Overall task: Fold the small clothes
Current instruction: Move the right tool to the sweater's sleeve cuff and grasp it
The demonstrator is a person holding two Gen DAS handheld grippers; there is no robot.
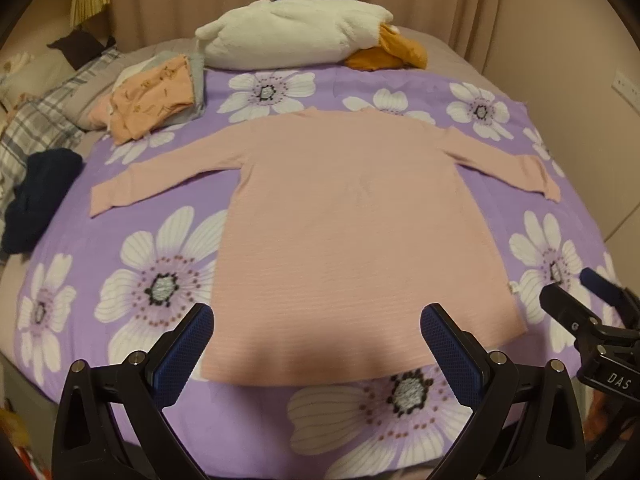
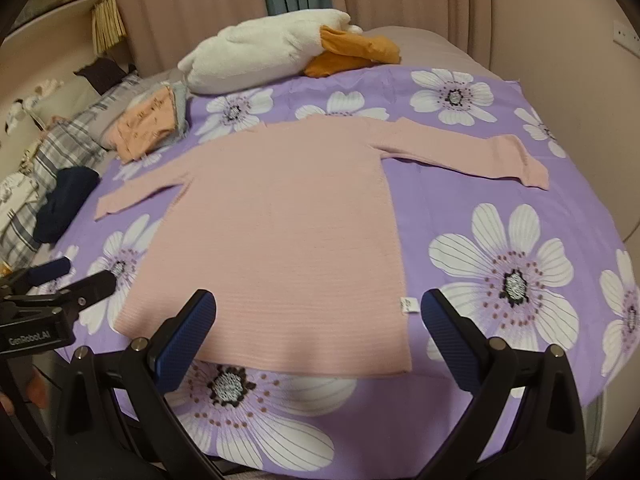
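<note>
A: Where is the garment seen?

B: A pink long-sleeved top (image 1: 352, 216) is laid flat at the centre of the frame on a purple flowered cloth (image 1: 168, 216), with both sleeves spread outward and the hem nearest the cameras. A small white tag (image 2: 407, 305) is seen at its lower right edge in the right wrist view.

A: How are the tongs held?

B: The left gripper (image 1: 316, 354) is held wide open at the bottom of its frame, above the hem, with nothing between its blue pads. The right gripper (image 2: 318, 338) is likewise spread apart and empty, over the hem's right corner.

A: What else is shown?

B: A white plush pillow (image 1: 296, 34) is seen at the upper centre, an orange cloth (image 1: 390, 54) touching it. A stack of folded clothes (image 1: 154, 94) lies at the upper left, and a dark navy bundle (image 1: 38, 196) at the left edge.
</note>
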